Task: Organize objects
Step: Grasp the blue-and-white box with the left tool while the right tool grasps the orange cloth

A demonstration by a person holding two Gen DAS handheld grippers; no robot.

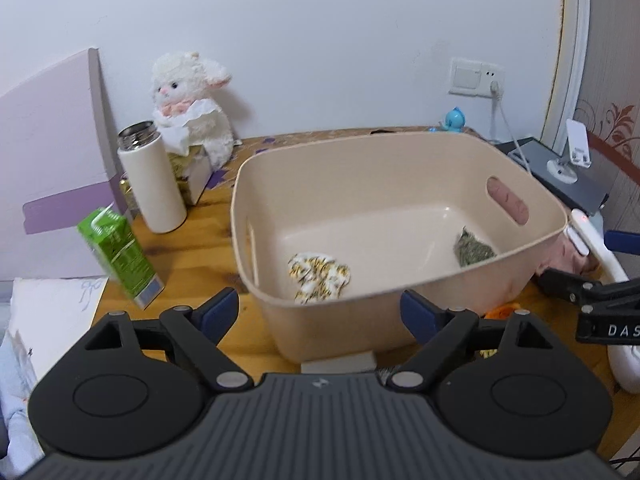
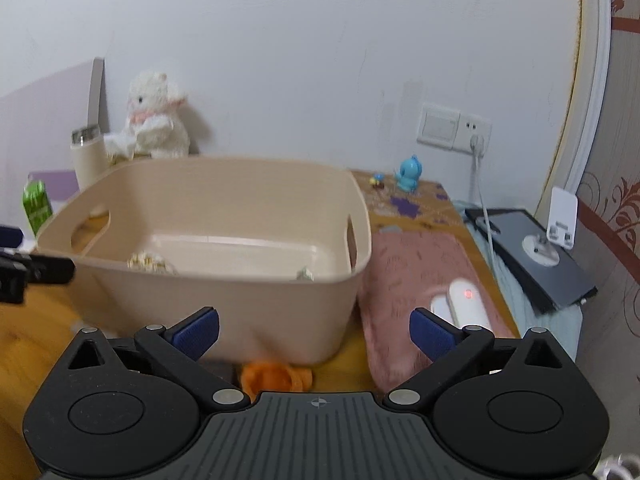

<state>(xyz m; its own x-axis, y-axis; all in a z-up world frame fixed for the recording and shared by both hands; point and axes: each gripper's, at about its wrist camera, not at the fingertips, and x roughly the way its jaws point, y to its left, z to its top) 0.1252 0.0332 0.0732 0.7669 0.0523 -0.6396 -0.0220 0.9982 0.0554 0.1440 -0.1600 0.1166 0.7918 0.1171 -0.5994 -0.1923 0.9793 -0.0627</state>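
Observation:
A beige plastic tub (image 1: 344, 152) stands on the wooden table; it also shows in the right wrist view (image 2: 224, 292). Inside lie a yellow-patterned cloth (image 1: 319, 277) and a green packet (image 1: 474, 248). My left gripper (image 1: 320, 312) is open and empty just in front of the tub's near wall. My right gripper (image 2: 314, 334) is open and empty, low before the tub's near right corner. An orange soft item (image 2: 276, 376) lies on the table just under it, also glimpsed in the left wrist view (image 1: 502, 312).
A green carton (image 1: 120, 254), a white flask (image 1: 150, 178) and a white plush lamb (image 1: 190, 104) stand left of the tub. A pink cloth (image 2: 416, 276) with a white device (image 2: 466, 300) lies right. A blue toy (image 2: 408, 174) and a dark tablet (image 2: 536, 256) sit beyond.

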